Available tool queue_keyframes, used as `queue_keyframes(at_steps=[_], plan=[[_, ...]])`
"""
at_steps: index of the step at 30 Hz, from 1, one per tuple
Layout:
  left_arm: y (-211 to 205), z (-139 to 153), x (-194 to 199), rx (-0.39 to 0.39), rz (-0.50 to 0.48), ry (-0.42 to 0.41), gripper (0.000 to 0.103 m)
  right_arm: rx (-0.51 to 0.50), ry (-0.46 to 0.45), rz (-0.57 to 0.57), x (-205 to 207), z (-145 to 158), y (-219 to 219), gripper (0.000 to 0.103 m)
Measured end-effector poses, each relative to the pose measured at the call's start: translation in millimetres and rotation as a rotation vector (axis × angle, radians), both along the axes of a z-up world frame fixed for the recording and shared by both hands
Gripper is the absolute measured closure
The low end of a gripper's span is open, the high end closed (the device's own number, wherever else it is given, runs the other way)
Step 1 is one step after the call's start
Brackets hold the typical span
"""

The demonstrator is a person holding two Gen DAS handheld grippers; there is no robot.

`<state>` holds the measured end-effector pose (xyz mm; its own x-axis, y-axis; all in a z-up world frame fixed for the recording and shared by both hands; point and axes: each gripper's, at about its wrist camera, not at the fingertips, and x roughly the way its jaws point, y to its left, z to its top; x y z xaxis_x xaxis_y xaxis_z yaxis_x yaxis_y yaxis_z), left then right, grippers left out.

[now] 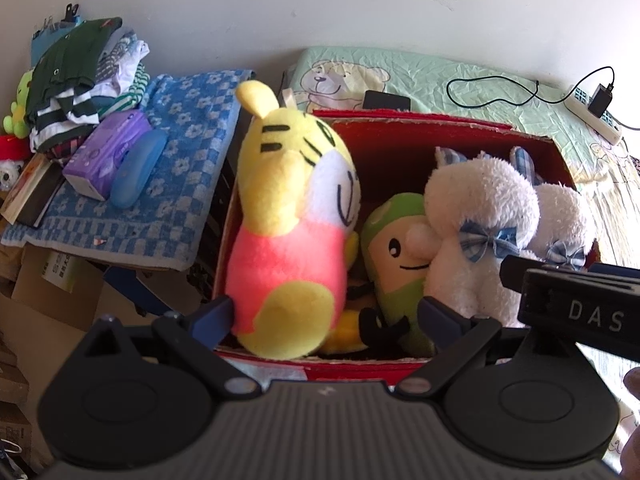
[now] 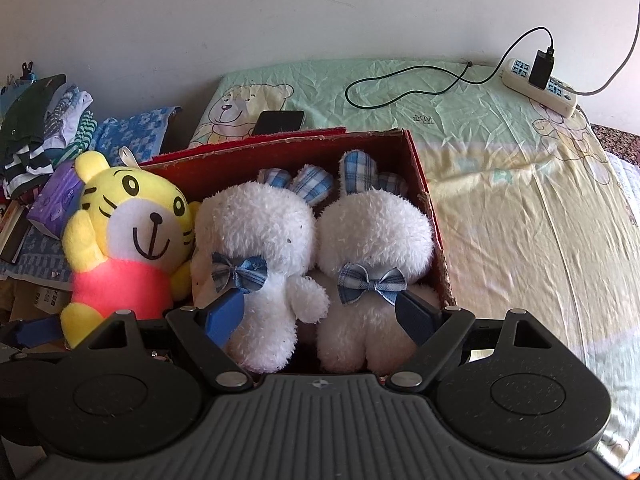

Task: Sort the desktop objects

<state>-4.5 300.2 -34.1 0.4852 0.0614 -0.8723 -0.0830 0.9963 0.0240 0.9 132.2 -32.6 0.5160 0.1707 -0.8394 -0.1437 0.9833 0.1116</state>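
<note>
A red cardboard box [image 1: 400, 128] [image 2: 424, 176] sits on the bed. In it stand a yellow tiger plush with a pink shirt [image 1: 296, 216] [image 2: 132, 232], a green plush [image 1: 396, 248] and two white bunny plushes with blue plaid bows [image 2: 256, 256] [image 2: 372, 256] [image 1: 480, 232]. My left gripper [image 1: 326, 314] is open, its fingers either side of the tiger's base and the green plush. My right gripper [image 2: 320, 312] is open, its fingers outside the two bunnies' bodies. It also shows at the right of the left wrist view [image 1: 576, 300].
A black phone [image 2: 280, 122] lies behind the box on the bear-print sheet [image 2: 520, 200]. A power strip [image 2: 540, 84] with charger and cable lies at the back right. At left, a blue towel [image 1: 180, 168] carries a purple tissue pack [image 1: 108, 152], a blue case [image 1: 138, 168] and piled clothes [image 1: 80, 80].
</note>
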Motion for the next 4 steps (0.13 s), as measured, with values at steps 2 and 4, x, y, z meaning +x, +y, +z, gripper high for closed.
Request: queue_keyframes(at_steps=[2, 4], plan=[[-0.6, 2.4, -0.9, -0.002, -0.002, -0.008, 0.005, 0.004, -0.004, 0.000, 0.0, 1.4, -0.7, 0.018], [-2.0, 4.9, -1.8, -0.001, -0.003, -0.017, 0.005, 0.008, -0.007, -0.003, 0.4, 2.6, -1.9, 0.018]])
